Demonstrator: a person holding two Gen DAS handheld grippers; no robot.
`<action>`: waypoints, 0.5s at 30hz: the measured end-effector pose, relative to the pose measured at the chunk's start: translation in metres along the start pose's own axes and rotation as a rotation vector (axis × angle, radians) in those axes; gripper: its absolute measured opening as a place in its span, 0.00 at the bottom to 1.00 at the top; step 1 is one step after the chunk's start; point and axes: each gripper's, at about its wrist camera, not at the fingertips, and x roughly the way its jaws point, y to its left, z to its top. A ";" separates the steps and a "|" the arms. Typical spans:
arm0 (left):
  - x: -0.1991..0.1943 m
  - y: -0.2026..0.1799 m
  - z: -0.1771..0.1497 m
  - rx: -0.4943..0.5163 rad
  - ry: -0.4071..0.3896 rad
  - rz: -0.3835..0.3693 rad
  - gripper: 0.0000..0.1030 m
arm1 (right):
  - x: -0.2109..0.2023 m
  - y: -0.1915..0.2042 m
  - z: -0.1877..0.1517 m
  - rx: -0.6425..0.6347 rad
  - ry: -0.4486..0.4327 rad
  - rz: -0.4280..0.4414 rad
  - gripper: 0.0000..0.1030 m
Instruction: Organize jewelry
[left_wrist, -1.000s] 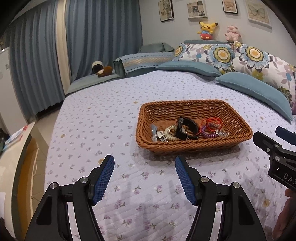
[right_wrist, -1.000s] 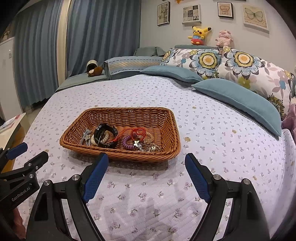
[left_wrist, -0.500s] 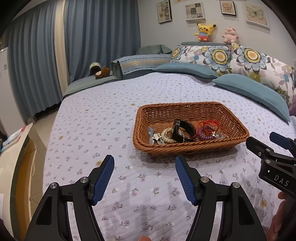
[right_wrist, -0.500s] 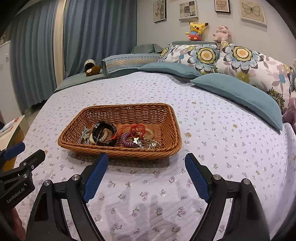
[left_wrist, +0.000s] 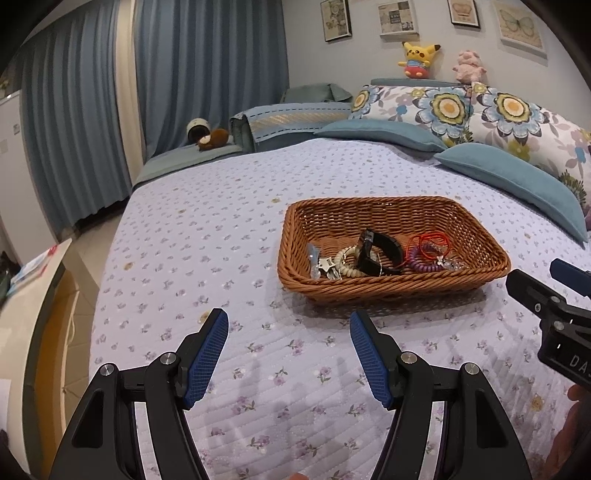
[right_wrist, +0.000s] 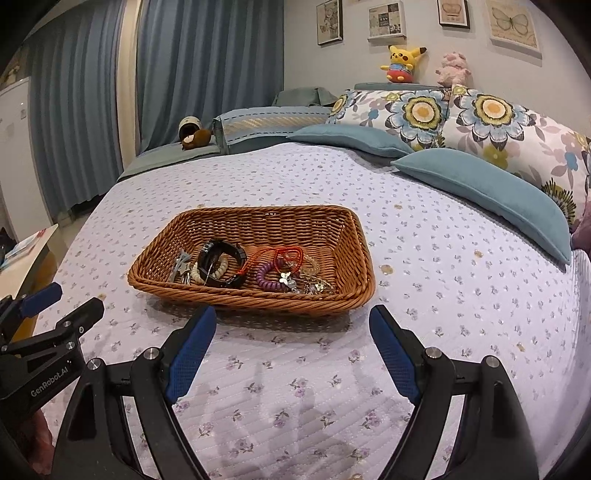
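A: Lying in the wicker basket (right_wrist: 343, 236) on the bedspread (right_wrist: 443, 288), a black bangle (right_wrist: 221, 264) and a purple coil band (right_wrist: 269, 277) are seen among the jewelry.

B: And the grippers?

A: The left gripper (left_wrist: 289, 323) and right gripper (right_wrist: 292, 319) are held spread wide, nothing gripped, just short of the basket.

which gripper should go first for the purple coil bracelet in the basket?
Probably right. The right gripper hangs open just short of the wicker basket, the purple coil bracelet almost straight ahead. The left gripper, also open, sees it off to one side.
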 end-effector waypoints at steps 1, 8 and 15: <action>0.000 0.000 0.000 0.000 0.000 -0.003 0.68 | 0.000 0.001 0.000 -0.005 -0.002 -0.002 0.84; -0.003 0.001 0.000 -0.005 -0.009 -0.004 0.68 | -0.004 0.003 0.000 -0.010 -0.017 0.001 0.84; -0.006 0.002 0.002 -0.009 -0.021 -0.002 0.68 | -0.006 0.001 0.002 -0.001 -0.025 -0.001 0.84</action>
